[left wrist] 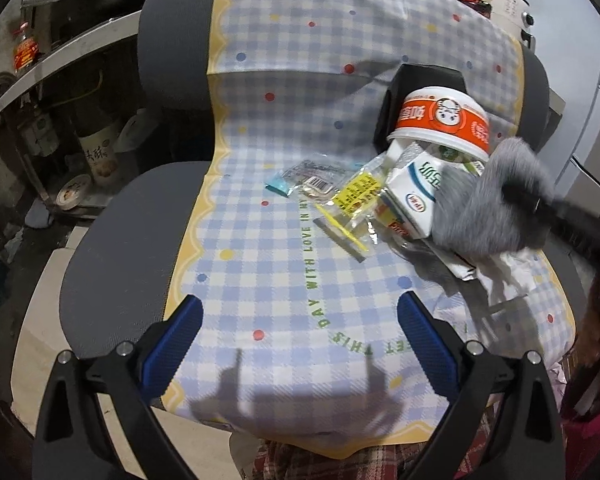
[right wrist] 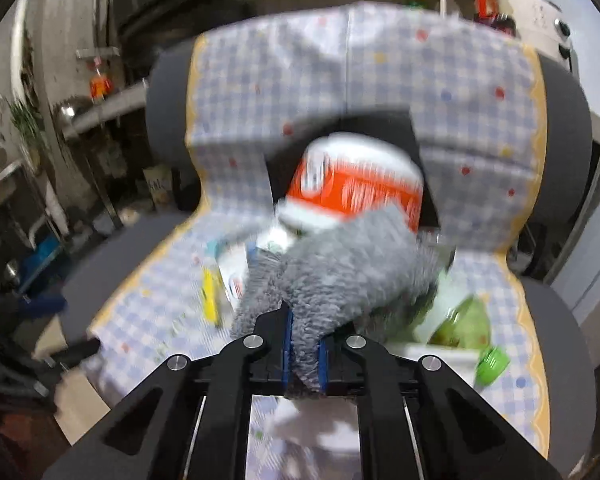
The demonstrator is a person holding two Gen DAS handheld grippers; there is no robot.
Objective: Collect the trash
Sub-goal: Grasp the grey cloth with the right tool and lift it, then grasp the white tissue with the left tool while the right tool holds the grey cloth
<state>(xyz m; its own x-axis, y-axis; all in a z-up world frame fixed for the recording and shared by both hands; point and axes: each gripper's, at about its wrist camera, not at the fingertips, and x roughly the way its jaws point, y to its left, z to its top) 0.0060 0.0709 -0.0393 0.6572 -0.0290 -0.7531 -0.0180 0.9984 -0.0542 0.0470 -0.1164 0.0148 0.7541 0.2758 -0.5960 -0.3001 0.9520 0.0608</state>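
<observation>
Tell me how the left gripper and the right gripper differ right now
The left gripper stands open and empty above the checked cloth; the right gripper is shut on a grey fluffy cloth. The left hangs apart from the trash; the right is over the pile by the orange-and-white bowl. Both have blue pads.

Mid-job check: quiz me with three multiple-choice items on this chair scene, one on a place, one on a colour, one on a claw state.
1. The trash pile lies on:
A the covered chair seat
B the floor
C a shelf

2. The noodle bowl's band is:
A green
B orange
C purple

3. The right claw is:
A open and empty
B shut on a carton
C shut on the grey cloth

Answers:
1 A, the wrappers rest on the checked cover.
2 B, the noodle bowl shows orange.
3 C, the right claw pinches the grey cloth.
</observation>
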